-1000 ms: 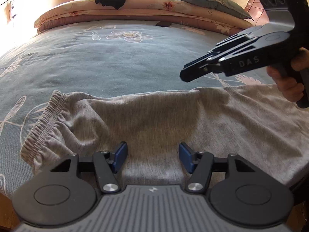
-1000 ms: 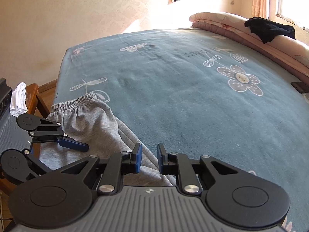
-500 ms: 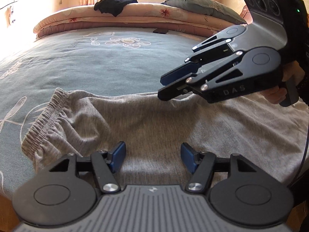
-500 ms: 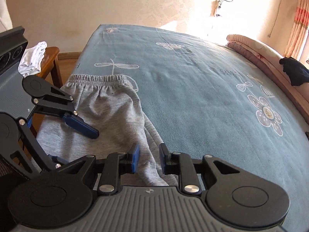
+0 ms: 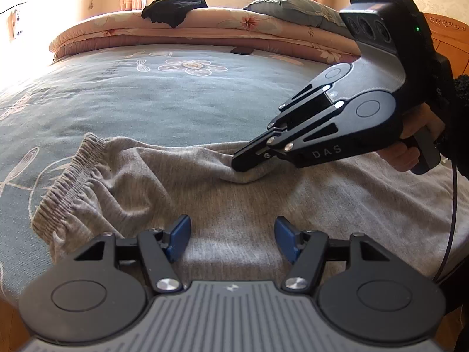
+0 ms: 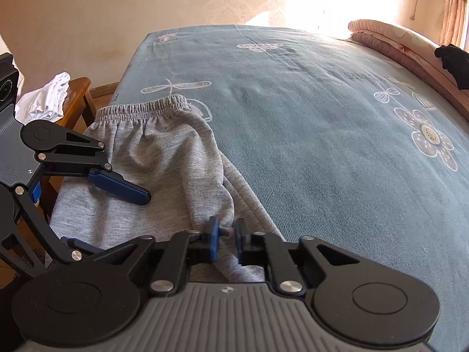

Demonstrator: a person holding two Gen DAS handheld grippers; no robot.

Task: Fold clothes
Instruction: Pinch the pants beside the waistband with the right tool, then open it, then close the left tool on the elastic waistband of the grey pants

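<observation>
Right gripper [image 5: 239,166] dropped onto grey trousers [image 5: 205,205] since half-second ago, fingers now pinching far edge fold. Left gripper [image 5: 231,239] wide open, empty, above trousers on bed [image 5: 146,96].

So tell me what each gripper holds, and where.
Right gripper: gray pants, pinched at the far edge, mid-length. Left gripper: open, holding nothing.
</observation>
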